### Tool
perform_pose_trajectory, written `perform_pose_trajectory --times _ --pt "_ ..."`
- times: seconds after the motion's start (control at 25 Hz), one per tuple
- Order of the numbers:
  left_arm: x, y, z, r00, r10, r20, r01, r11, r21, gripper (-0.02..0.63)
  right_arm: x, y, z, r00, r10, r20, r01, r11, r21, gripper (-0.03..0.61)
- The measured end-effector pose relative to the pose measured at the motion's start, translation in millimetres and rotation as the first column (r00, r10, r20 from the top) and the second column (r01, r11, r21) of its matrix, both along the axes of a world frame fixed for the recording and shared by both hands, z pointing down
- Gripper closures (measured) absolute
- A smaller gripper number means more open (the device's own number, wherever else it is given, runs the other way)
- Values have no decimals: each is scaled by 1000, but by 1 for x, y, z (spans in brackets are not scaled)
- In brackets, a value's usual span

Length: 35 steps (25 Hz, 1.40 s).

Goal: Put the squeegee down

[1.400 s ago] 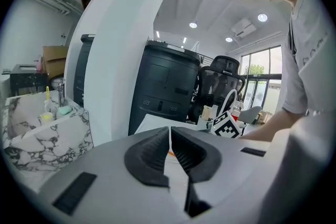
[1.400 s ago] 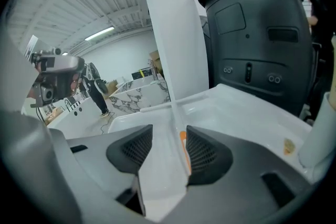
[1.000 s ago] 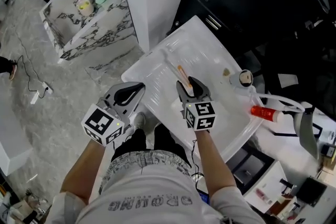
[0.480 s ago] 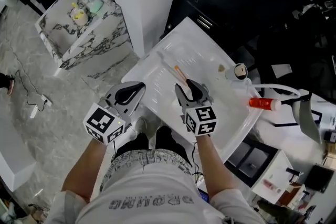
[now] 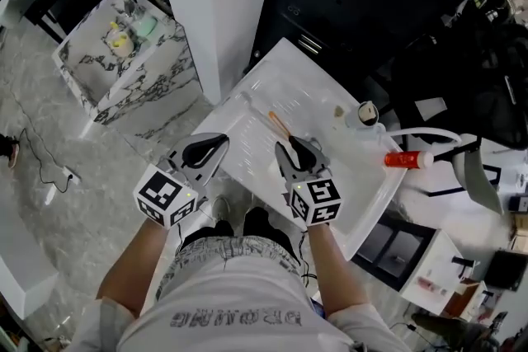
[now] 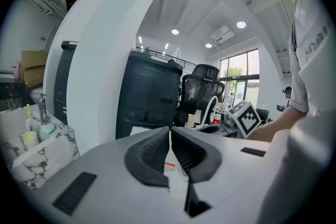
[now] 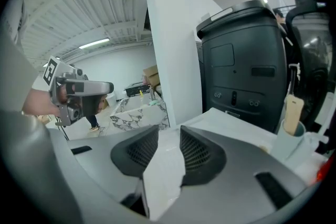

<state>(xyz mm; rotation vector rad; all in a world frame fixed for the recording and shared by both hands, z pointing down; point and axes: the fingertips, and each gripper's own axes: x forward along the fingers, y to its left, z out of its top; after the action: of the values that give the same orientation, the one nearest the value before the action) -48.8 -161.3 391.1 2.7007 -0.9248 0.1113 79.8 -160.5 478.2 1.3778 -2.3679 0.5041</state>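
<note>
The thin pale squeegee with an orange end [image 5: 279, 126] lies flat near the middle of the white glossy tabletop [image 5: 289, 86], so the likeliest slip now is disturbing it: the right gripper [image 5: 299, 151] hangs over the tabletop's near half, just short of it, its jaws part-way apart and just now closing on nothing, and a dip there could nudge it across the smooth tabletop. The left gripper [image 5: 202, 152], jaws together and empty, sits off the tabletop's left edge, out of harm's way. At the tabletop's right edge stand a small white bottle with a tan cap [image 5: 363, 113] and, just off it, a red tube [image 5: 404, 159]; a tall black cabinet [image 5: 371, 4] rises behind its far edge, and nothing blocks a withdrawal toward its near edge
</note>
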Motion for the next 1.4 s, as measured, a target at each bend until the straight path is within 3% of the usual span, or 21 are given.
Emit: perform_pose_trajectory --times 0.84,1.4 --pt "-15 -5 -26 1000 4 -13 -3 998 59 584 -31 11 -52 996 -56 75 51 997 64 551" --pt "-11 1 -34 1000 3 -8 -2 997 71 584 -34 17 -73 990 -99 101 90 992 91 571"
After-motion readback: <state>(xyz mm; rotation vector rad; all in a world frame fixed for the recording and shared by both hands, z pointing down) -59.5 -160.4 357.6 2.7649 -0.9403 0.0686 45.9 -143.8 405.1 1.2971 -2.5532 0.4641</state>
